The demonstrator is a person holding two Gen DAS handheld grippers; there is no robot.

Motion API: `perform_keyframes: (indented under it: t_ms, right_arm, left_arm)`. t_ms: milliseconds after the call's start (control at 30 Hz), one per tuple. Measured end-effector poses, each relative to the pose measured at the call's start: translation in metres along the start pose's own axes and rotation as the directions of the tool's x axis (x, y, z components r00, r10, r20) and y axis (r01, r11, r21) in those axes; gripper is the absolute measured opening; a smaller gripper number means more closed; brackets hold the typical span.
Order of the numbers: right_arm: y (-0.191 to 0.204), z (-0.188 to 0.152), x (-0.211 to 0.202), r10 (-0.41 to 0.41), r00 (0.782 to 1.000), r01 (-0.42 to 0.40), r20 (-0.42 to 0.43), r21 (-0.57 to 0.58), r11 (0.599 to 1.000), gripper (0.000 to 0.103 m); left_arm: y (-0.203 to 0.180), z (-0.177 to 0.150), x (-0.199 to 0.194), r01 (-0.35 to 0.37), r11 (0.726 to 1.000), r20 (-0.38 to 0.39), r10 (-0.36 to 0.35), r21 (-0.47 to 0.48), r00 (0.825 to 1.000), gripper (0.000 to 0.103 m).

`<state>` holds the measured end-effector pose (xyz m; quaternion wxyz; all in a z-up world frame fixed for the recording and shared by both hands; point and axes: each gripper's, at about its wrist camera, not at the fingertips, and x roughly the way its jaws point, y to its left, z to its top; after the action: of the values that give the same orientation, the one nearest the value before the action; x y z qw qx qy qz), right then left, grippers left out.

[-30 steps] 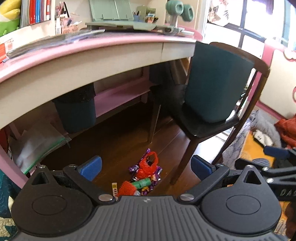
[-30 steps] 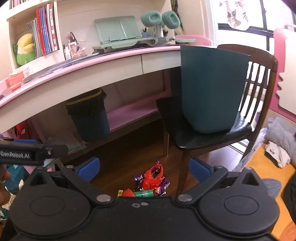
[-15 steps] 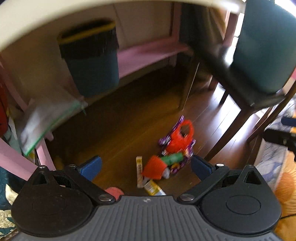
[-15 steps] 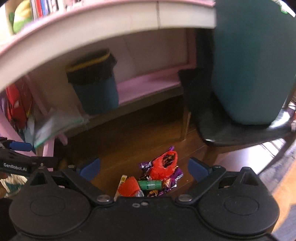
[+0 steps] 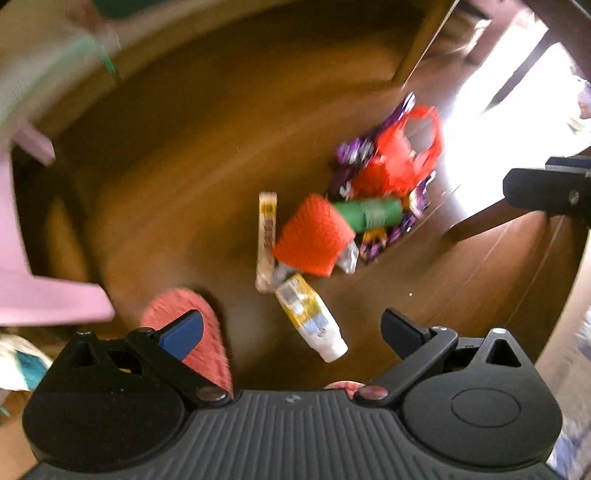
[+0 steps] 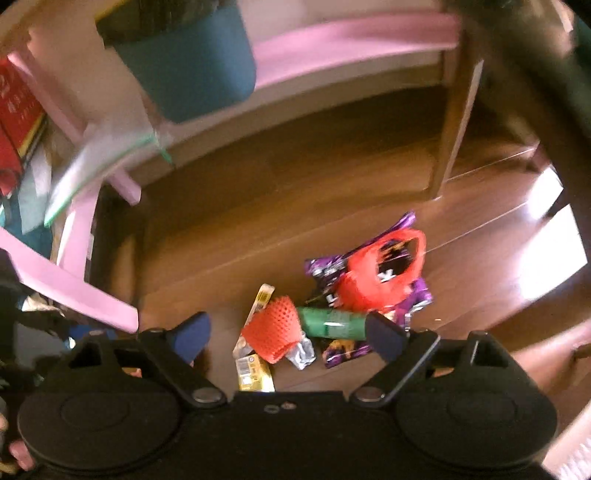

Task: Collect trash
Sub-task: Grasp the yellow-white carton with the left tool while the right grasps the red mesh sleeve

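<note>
**Loose litter heap under open tongs: the risks of a fast descent**

The largest thing at stake is the teal waste bin (image 6: 188, 62), standing far back under the desk (image 6: 351, 33) on the left, well apart from the trash. Every piece must be carried that way past the pink desk leg (image 6: 74, 291) and the chair leg (image 6: 454, 125), so a loosely pinched wrapper could drop on the way.

On the wooden floor (image 5: 177, 155) the trash lies in one overlapping heap, between the chair leg and the desk leg. The red plastic bag (image 6: 380, 273) sits on purple wrappers (image 6: 417, 295); a grab there could lift only the bag, or drag several pieces and scatter them. The red foam net (image 5: 314, 236) is soft and may collapse or slip. The green bottle (image 5: 373, 212), lying on its side and touching the net, looks likely to roll if nudged. The yellow pouch (image 5: 314, 317) and the thin yellow-white packet (image 5: 266, 236) lie flat, hard to get under.

The left tongs (image 5: 291, 328) are spread wide with nothing between them, just above the pouch. The right tongs (image 6: 291, 332) are spread too and empty, though they have just been closing a little; they frame the net and bottle. Both views are blurred, and with the two tools close together they might clash or knock the heap. A pink slipper (image 5: 192, 332) beside the left finger could be caught by mistake.
</note>
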<state>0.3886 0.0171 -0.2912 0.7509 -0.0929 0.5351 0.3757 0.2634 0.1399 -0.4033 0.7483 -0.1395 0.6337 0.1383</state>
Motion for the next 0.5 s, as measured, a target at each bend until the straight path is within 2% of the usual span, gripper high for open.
perform_keyframes:
  t_ms: [133,267,367,500]
  right_arm:
    - [-0.008,0.000,0.062,0.025,0.995,-0.027,-0.097,-0.023,0.999,0.089]
    - [-0.012,0.000,0.120,0.045,0.983,-0.057,-0.175,-0.063,0.996,0.086]
    - [-0.014,0.001,0.155,0.050,0.973,-0.069,-0.225,-0.077,0.995,0.086]
    - [-0.019,0.004,0.190,0.078,0.963,-0.096,-0.258,-0.059,0.994,0.083]
  left_arm:
    - [-0.004,-0.003,0.055,-0.028,0.997,-0.064,0.023,-0.072,0.998,0.103]
    - [-0.004,-0.001,0.103,-0.025,0.991,-0.126,0.008,-0.132,0.992,0.103]
    - [-0.001,-0.002,0.136,-0.030,0.984,-0.196,-0.006,-0.178,0.981,0.103]
    - [0.005,-0.009,0.174,-0.023,0.970,-0.293,-0.051,-0.242,0.955,0.103]
